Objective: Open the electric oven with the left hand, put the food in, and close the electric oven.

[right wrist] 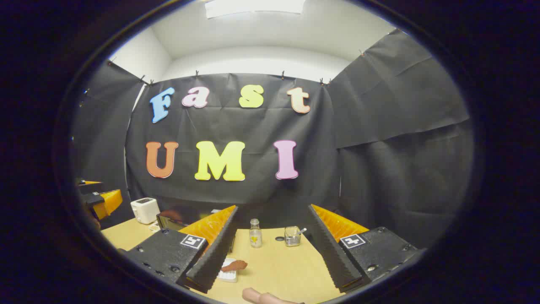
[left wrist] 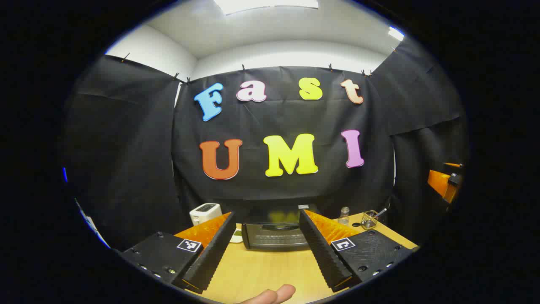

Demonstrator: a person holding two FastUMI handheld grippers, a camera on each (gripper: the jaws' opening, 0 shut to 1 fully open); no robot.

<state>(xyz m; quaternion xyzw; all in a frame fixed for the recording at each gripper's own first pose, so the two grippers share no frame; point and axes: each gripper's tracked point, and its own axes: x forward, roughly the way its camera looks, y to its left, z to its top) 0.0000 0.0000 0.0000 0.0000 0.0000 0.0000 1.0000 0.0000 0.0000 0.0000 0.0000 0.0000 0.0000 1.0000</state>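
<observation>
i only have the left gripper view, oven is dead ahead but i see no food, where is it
Observer: In the right gripper view a brown piece of food lies on a small white tray on the wooden table.
Operator: does the right gripper have it
Observer: No. The right gripper is open with nothing between its fingers; the food lies low beside one finger, untouched.
Operator: where do i sit from that side
Observer: The left gripper shows at the far edge, beyond the white toaster and apart from it.
</observation>
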